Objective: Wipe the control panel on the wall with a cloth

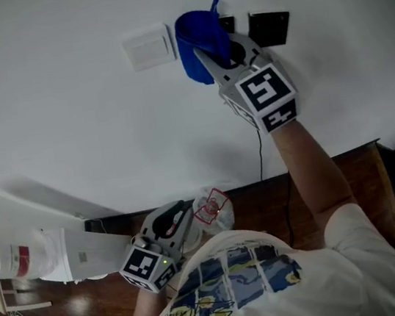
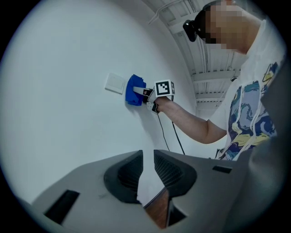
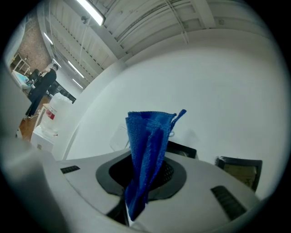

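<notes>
**Blue cloth clamped at the wall panels**

The right gripper (image 3: pixel 144 179) has its jaws closed on a folded blue cloth (image 1: pixel 202 45), which sticks out beyond the tips. The cloth is against the wall just right of the white switch (image 1: pixel 149 47) and partly covers a dark panel (image 1: pixel 227 24). A second dark panel (image 1: pixel 270 28) sits further right.

The left gripper (image 2: pixel 148 175) hangs well below the switch, its jaws slightly apart with nothing between them.

A jug (image 1: pixel 20 260) far below-left of the switch has a red label, too small to read.
</notes>
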{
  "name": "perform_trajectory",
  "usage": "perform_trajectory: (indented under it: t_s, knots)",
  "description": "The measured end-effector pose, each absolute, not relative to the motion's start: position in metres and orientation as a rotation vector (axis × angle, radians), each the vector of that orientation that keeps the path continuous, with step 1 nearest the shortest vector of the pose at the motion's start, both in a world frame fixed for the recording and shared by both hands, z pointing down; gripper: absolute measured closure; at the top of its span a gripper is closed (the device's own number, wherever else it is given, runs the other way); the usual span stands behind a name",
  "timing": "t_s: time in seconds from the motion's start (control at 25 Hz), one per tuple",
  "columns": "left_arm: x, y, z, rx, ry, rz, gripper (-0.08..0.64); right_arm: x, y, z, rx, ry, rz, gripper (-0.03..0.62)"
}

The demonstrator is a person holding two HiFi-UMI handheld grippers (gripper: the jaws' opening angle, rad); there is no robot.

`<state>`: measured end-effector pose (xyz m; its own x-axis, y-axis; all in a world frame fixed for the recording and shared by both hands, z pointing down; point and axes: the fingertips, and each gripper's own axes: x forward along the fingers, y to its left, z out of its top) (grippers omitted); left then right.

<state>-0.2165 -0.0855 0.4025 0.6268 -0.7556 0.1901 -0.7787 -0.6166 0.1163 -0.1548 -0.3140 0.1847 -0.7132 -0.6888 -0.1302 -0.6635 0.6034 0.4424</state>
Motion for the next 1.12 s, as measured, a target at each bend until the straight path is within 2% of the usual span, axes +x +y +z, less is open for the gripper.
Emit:
perform_trajectory:
  t_s: [0.24, 0.68, 0.88, 1.12]
  knots:
    - [-0.192, -0.095, 0.402, 2.695, -1.192, 0.185, 0.488, -0.095, -0.324, 0.182, 1.299, -2.686, -0.733, 0.515]
    - [-0.109, -0.115, 0.404, 2.757, -1.059, 0.224, 0.488, 0.056, -0.350, 0.173, 1.545, -2.556, -0.706, 0.516]
    - [-0.086, -0.121, 0.407, 2.750, -1.045, 0.260, 0.488, 0.091, -0.367, 0.181, 1.603, -2.553, -0.661, 0.517]
    - [-0.082, -0.123, 0.401, 2.738, -1.089, 0.229, 0.488, 0.091, -0.357, 0.180, 1.537, -2.528, -0.724, 0.517]
